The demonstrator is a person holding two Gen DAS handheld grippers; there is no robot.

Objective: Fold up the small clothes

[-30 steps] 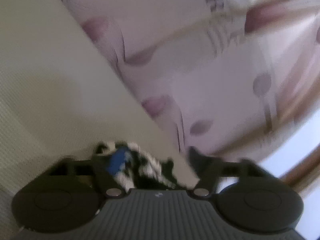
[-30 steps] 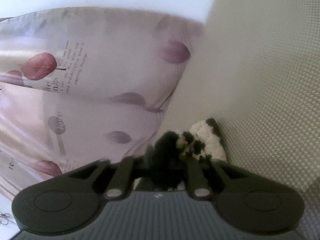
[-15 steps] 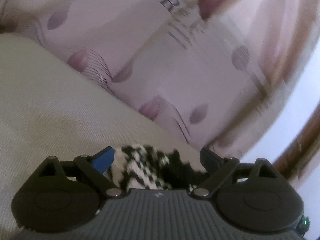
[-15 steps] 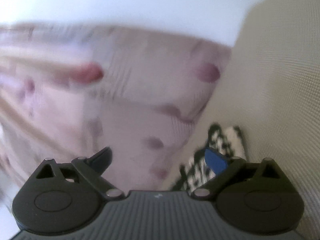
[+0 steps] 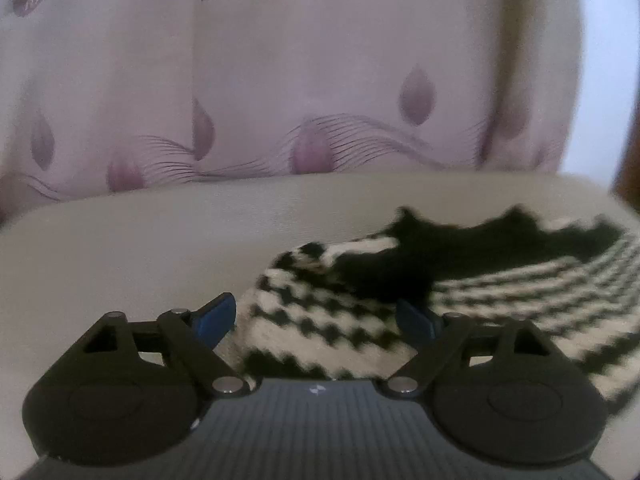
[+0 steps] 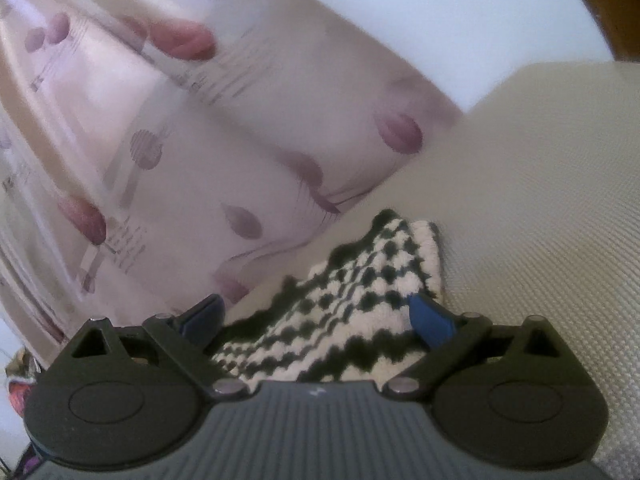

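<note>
Jaws of the left gripper (image 5: 316, 318) were closing, pads not yet pressing the checkered knit garment (image 5: 460, 292) between them; the right gripper (image 6: 316, 314) gaped over its other end. It lay on the beige cushion (image 5: 140, 248); both needed square, matching bites.

A pale pink leaf-print curtain (image 5: 280, 80) hangs behind a beige textured cushion (image 6: 540, 184), white wall (image 6: 400, 8) above

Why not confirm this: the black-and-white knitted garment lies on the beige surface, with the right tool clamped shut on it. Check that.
Not shut: the right wrist view shows the right tool wide open, its pads off the knitted garment. The garment does lie on the beige surface.
</note>
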